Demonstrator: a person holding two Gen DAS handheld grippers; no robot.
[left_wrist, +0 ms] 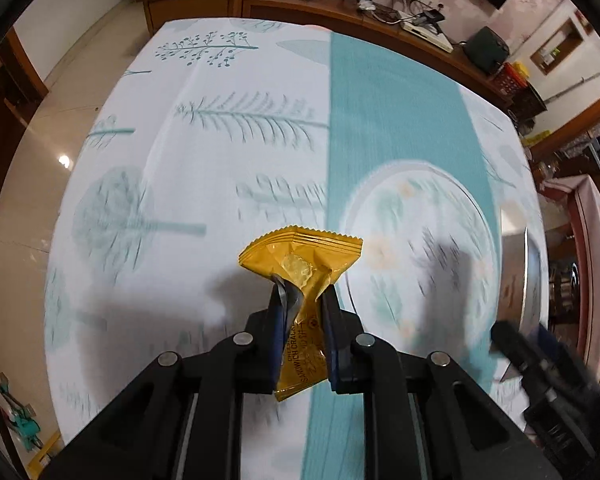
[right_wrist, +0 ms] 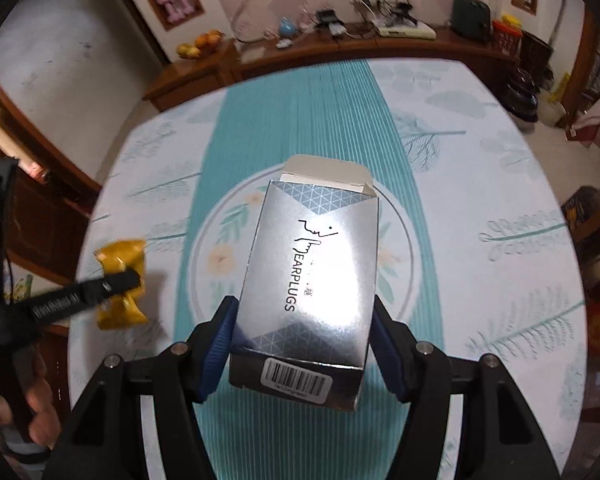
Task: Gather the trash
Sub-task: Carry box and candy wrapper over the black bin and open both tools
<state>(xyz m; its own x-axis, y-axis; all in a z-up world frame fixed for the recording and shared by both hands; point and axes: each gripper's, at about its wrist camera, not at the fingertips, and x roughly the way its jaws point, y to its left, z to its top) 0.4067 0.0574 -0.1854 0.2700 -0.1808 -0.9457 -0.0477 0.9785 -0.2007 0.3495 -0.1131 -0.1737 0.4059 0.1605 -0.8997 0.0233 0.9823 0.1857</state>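
My left claw [left_wrist: 302, 300] is pinching a crumpled yellow foil cracker wrapper [left_wrist: 300, 256], its two blue-padded fingers [left_wrist: 277, 320] pressed in on the wrapper's twisted middle. The crimped top edge fans out above the fingertips, and the printed tail hangs down between the black arms. From the right wrist view I see that same wrapper [right_wrist: 120, 280] held clear above the desk's left edge.

My right claw [right_wrist: 304, 316] grips a shiny silver cardboard earplug box [right_wrist: 316, 276] by its two long sides, one blue pad on each. The box tilts away from the camera, its far flap open and its barcode end nearest me.

Below the box lies a round white plate with a floral print [right_wrist: 404, 216], resting on the teal stripe of the leaf-patterned white tablecloth [left_wrist: 204, 148] that covers the desk. A person's hand [right_wrist: 16, 412] holds the left claw's handle.
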